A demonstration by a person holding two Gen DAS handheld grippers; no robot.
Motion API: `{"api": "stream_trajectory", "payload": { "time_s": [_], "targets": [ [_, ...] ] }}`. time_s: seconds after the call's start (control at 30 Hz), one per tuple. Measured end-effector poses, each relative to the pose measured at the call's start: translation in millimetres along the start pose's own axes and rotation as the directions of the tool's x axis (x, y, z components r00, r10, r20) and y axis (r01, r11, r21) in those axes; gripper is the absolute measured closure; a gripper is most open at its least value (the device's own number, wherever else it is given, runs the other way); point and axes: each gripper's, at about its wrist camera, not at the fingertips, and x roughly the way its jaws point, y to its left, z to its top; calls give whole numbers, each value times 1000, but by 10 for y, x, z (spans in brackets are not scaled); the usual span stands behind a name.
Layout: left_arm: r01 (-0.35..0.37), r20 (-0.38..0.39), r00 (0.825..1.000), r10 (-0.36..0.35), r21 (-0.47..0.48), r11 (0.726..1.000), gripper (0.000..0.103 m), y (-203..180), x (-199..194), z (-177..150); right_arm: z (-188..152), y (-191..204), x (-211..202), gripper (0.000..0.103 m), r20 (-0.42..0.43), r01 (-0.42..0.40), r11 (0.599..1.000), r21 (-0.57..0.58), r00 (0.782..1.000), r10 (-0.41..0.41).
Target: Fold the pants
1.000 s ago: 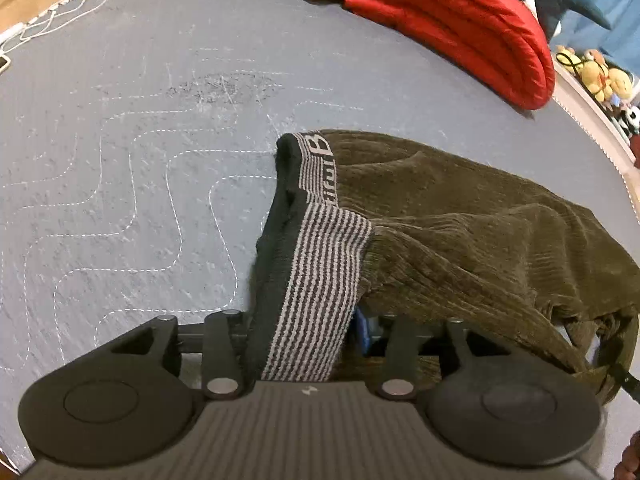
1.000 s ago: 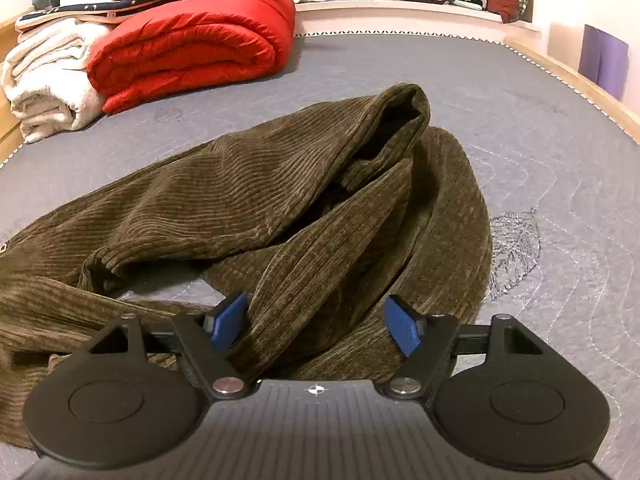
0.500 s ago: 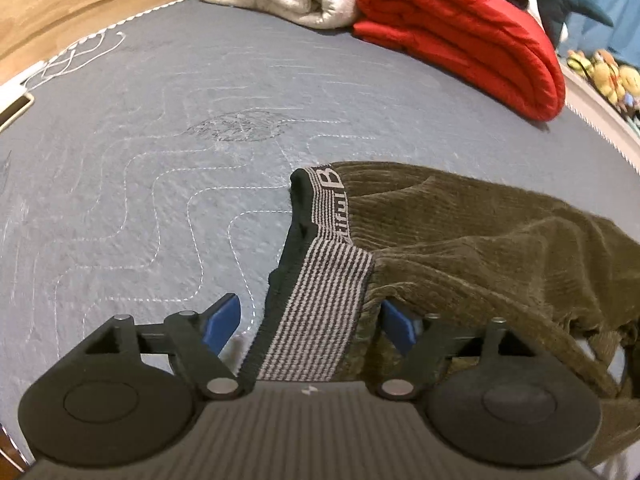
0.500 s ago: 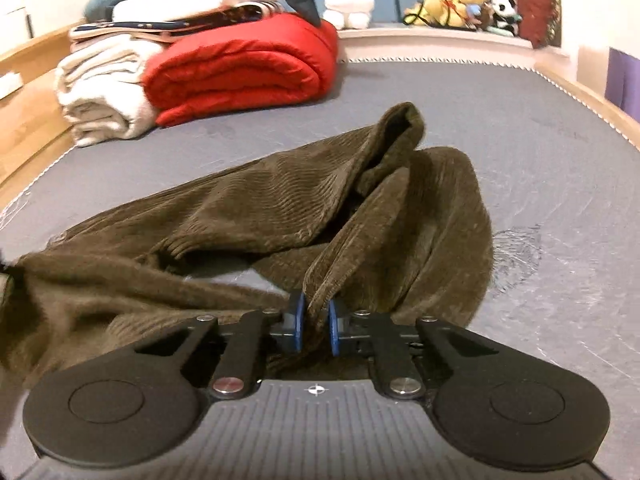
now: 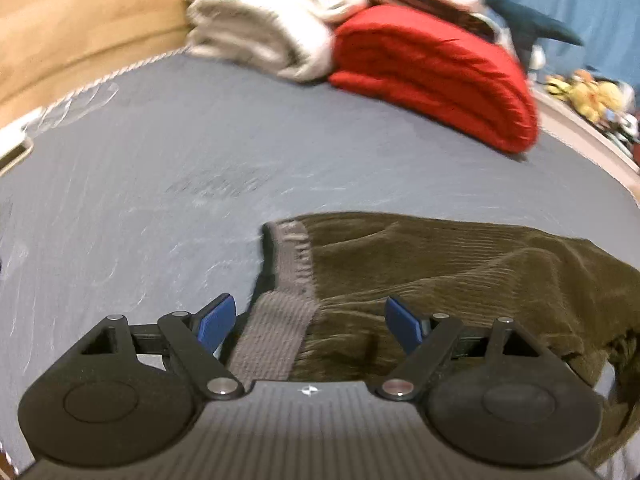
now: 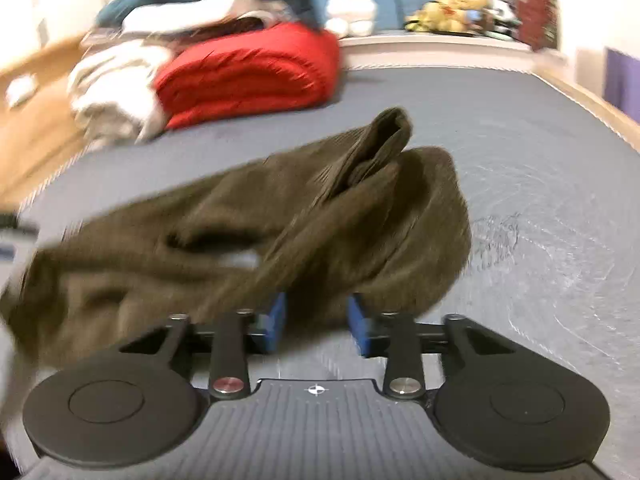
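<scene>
Releasing: both grippers letting go of the pants [image 5: 460, 276] vs 1 s ago, when each had cloth at its pads.
Left gripper [image 5: 308, 322]: jaws wide and opening a touch more; striped waistband [image 5: 276, 332] lies between the pads, neither pad pressing it. 1 s ago it was clamped on that band.
Right gripper [image 6: 316, 322]: pinched shut on a corduroy fold half a second ago, now jaws opening, partly apart; cloth sits just ahead of the pads, no contact visible (frame blurred).
Pants location: flat-ish on the grey quilted bed cover [image 5: 160, 184], waistband end by the left gripper, legs bunched and overlapped in front of the right, 1 cuff [image 6: 390, 128] sticking up.
Background: red blanket [image 6: 248, 76] and white towels [image 5: 256, 28], well apart.
Read: looks like a lay-down or regrip; legs not aligned, fold not yet made.
</scene>
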Motion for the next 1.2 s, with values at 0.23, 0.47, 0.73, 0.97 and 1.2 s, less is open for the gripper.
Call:
{"api": "stream_trajectory", "payload": {
  "time_s": [0.23,0.47,0.73,0.97,1.2],
  "targets": [
    [231,48,967,-251,251,940,60,-483,-241,-175,355,-144,629,42,-12,3,974,227,1000,-1],
    [383,-91,917,-388,470,795,81,-950,-267,-558,417,-140,973,66,-58,102,964,246,994,-90],
    [411,-101,905,-413,458,789,80,-998,-207,-581,305,-208,411,95,-36,78,983,168,997,-73],
    [429,-124,898,-421,454,781,79,-981,-251,-574,-147,-194,-368,103,-151,-4,998,-64,989,-6],
    [435,-124,895,-428,457,776,72,-1094,-300,-619,-290,-252,-566,100,-135,-1,998,-65,991,-8]
  ]
}}
